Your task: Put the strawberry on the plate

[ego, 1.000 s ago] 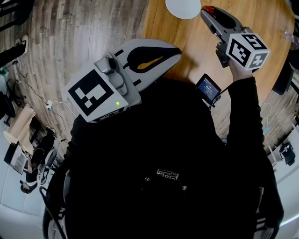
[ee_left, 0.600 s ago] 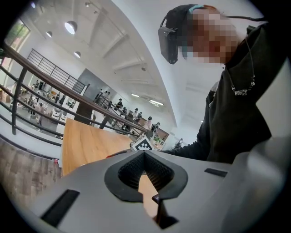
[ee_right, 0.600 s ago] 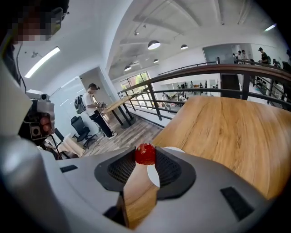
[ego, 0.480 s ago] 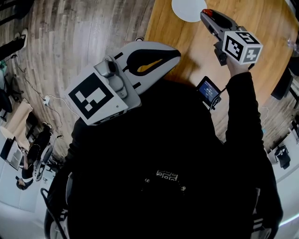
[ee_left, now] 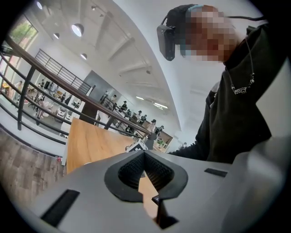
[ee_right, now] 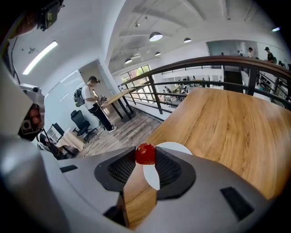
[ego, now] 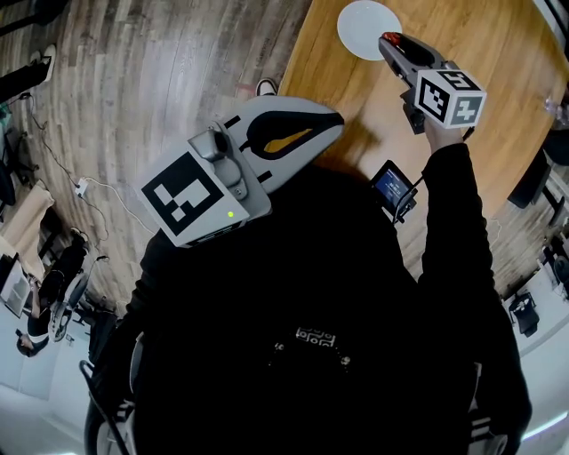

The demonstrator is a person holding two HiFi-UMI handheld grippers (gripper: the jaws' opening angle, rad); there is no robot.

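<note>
Wooden table (ego: 498, 53): one plate (ego: 364, 16), one strawberry (ee_right: 145, 154) pinched in right gripper (ego: 395, 43).

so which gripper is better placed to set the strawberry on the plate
Right. The right gripper holds the strawberry beside the plate; the left gripper is shut, empty and farther back.

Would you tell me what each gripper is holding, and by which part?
The right gripper pinches the strawberry by its sides at the jaw tips; the left gripper is shut, empty.
</note>
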